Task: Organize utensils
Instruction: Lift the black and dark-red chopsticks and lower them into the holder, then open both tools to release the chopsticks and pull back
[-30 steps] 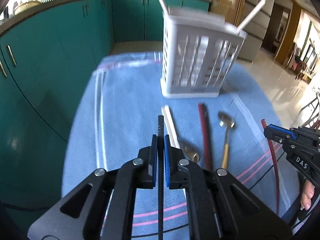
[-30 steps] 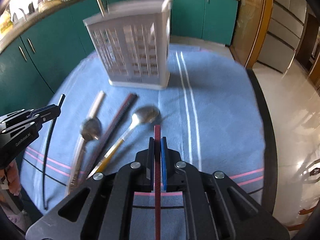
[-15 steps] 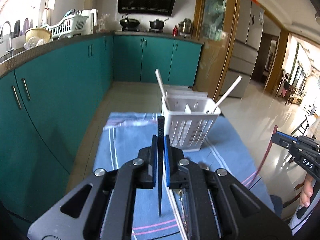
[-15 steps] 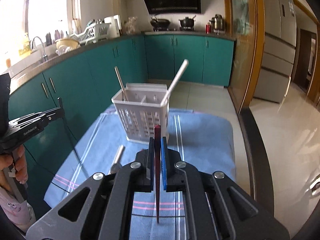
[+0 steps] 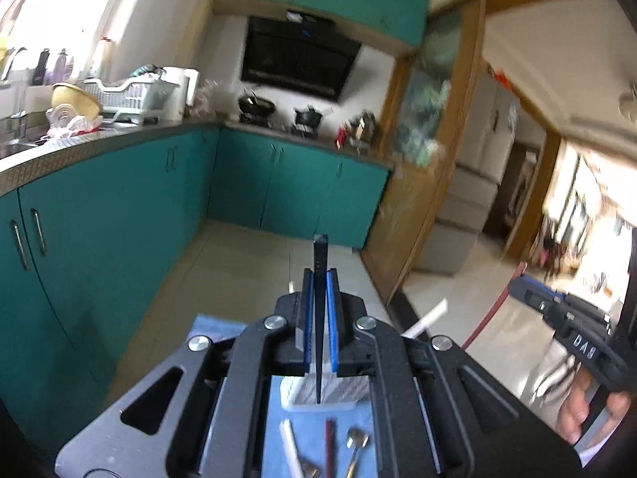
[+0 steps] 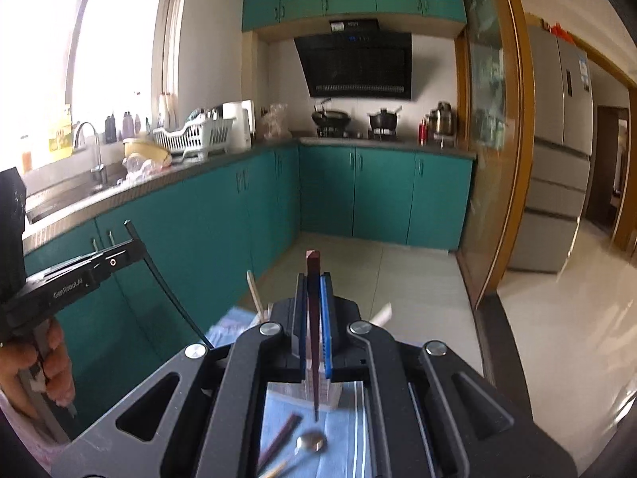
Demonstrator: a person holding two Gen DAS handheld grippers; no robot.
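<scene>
In a teal-cabinet kitchen (image 6: 390,195), the left gripper (image 5: 318,279) clamps a black chopstick (image 5: 319,263) at frame centre; the right gripper (image 6: 313,283) clamps a dark red chopstick (image 6: 313,271), both above the white utensil basket (image 5: 318,396).

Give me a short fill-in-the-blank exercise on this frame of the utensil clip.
1. The left hand-held gripper is shut on a ____ chopstick.
2. The right hand-held gripper is shut on a dark ____ chopstick.
3. The cloth under the spoon is ____.

Missing words: black; red; blue
</scene>
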